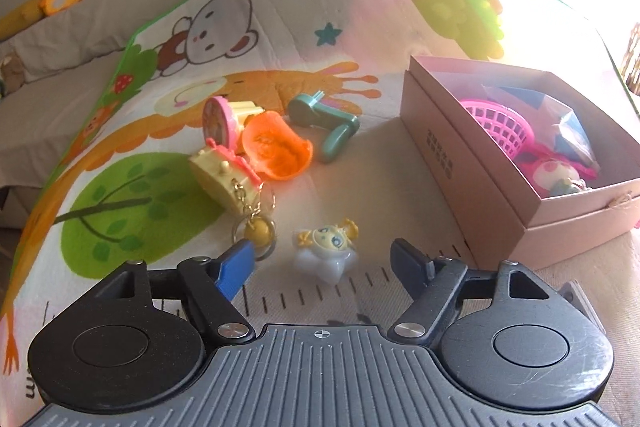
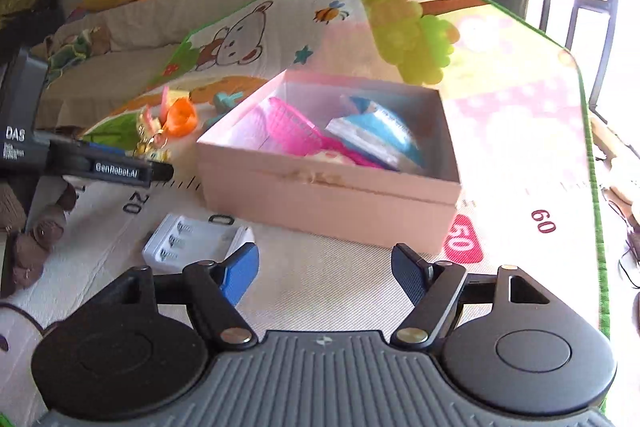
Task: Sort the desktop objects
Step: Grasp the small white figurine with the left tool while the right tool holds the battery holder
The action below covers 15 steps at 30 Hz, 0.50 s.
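- Left wrist view shows the left gripper [image 1: 325,259] with its fingers wide apart and holding nothing; a small doll figure [image 1: 326,247] lies on the mat just ahead, between the two fingers
- Still on the play mat [image 1: 280,27], left of the box, lie an orange shell [image 1: 276,147], a teal handle toy [image 1: 324,123], a pink-and-cream round toy [image 1: 224,119] and a cream keychain toy [image 1: 228,179] with a gold chain; these are close together, some touching
- The cardboard box [image 1: 460,155] stands open on the right; inside I see a pink basket [image 1: 500,127], a blue packet [image 2: 376,135] and one more pink toy, so a part of the sorting looks already done
- Right wrist view: the right gripper [image 2: 325,263] is also spread open and empty, near the front wall of the box
- A white battery charger [image 2: 192,243] lies on the mat just beside its left finger, not yet put away
- My judgement: the task is perhaps at one third; about six things are left outside, and the doll figure seems the next one to pick
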### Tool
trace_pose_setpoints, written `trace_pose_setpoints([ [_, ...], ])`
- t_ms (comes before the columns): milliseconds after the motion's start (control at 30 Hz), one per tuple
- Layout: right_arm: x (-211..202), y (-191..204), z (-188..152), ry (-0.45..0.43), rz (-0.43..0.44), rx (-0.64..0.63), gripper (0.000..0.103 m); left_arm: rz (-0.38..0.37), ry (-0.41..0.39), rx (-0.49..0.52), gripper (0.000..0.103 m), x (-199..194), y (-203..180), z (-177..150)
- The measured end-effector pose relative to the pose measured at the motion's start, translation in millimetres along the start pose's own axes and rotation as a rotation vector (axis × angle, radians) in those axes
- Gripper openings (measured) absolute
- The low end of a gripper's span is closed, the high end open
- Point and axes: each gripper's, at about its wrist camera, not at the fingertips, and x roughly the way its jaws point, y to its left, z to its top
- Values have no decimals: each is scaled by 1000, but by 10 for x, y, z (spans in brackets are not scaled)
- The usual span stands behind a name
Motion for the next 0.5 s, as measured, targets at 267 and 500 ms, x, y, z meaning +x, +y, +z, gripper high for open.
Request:
trace_pose_setpoints([
  [267, 465, -504, 401, -19, -14, 247, 86, -54, -7, 34, 42, -161, 37, -152],
  [500, 877, -462, 462, 42, 4, 290, 88, -153, 13, 45, 42, -603, 173, -525],
])
